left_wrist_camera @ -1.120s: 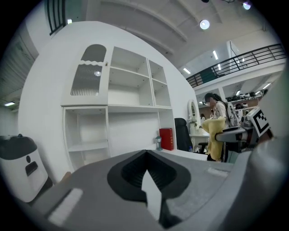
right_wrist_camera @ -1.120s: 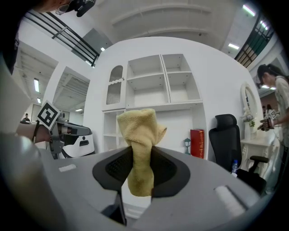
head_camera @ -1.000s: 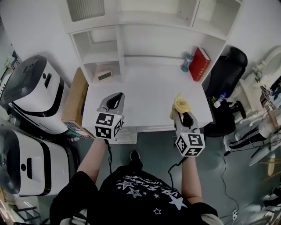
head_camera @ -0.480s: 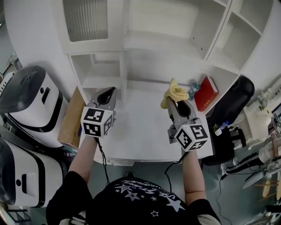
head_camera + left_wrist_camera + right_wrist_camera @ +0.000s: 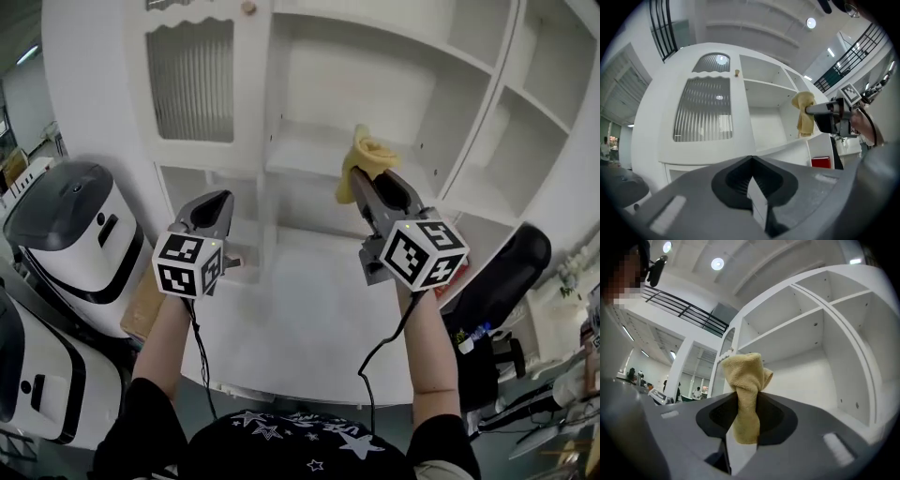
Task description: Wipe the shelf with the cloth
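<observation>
Now the right gripper (image 5: 367, 180) is squeezing its fingers on the yellow cloth (image 5: 359, 157). The cloth is standing long-ways, pointing up by the far shelf (image 5: 300, 161). The left gripper (image 5: 216, 202) fingers are pressing together.

Beside the desk (image 5: 300, 328)
2 white-and-black machines (image 5: 75, 220) stand at its left; a black chair (image 5: 502, 281) sits at its right.
</observation>
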`<state>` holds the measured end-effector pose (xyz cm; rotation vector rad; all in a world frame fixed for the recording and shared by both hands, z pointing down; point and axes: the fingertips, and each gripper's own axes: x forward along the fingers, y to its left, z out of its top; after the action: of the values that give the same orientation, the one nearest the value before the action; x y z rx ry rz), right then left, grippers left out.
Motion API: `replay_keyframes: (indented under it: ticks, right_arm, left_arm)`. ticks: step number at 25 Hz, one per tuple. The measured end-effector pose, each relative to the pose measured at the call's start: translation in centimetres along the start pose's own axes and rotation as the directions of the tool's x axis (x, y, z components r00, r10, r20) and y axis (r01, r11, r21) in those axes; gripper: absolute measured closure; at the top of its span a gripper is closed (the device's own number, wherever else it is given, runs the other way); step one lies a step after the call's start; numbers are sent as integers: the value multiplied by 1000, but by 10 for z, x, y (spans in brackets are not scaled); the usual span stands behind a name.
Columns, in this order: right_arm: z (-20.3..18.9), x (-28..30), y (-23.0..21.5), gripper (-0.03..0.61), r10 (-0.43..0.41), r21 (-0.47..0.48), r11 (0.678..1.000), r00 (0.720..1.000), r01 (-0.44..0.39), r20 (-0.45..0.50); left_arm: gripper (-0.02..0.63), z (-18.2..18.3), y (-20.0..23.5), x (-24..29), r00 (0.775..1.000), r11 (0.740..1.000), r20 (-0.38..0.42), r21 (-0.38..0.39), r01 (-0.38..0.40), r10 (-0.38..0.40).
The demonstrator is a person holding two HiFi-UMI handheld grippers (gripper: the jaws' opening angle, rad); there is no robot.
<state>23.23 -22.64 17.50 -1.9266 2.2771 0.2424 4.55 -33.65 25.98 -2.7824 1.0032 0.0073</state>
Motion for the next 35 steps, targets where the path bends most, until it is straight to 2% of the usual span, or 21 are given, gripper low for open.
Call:
replay_keyframes:
  ticks: [4, 7, 11, 15, 18, 24, 30, 35]
  right_arm:
    - [47, 49, -18, 439, 81, -6, 997, 997, -81, 8]
    - [68, 89, -26, 439, 125, 2, 992, 992, -125, -13]
    - [83, 145, -51, 439, 81, -18, 997, 997, -81, -2]
    - [85, 193, -73, 439, 23, -59, 998, 1000, -23, -6]
    - [84, 224, -84, 439, 5, -59, 998, 1000, -5, 0]
    - [89, 274, -94, 439, 3, -58, 998, 1000, -2, 21]
    - [78, 315, -107, 440, -19, -16, 1000, 1000, 18, -25]
    - [71, 338, -103, 439, -3, -12, 1000, 999, 3, -49]
  left_arm:
    - [614, 25, 14, 11, 997, 997, 15, 17, -70, 69]
    - [614, 46, 25, 16, 992, 992, 34, 38, -119, 118]
    - [614, 65, 32, 23, 986, 983, 39, 84, -164, 161]
    - [614, 79, 32, 29, 981, 973, 46, 120, -195, 191]
    - [614, 92, 36, 35, 973, 968, 68, 110, -226, 219]
    - [614, 102, 42, 39, 957, 955, 83, 88, -283, 276]
    - [614, 106, 40, 41, 950, 948, 69, 80, -308, 303]
    - [614, 109, 35, 38, 947, 945, 72, 73, -317, 313]
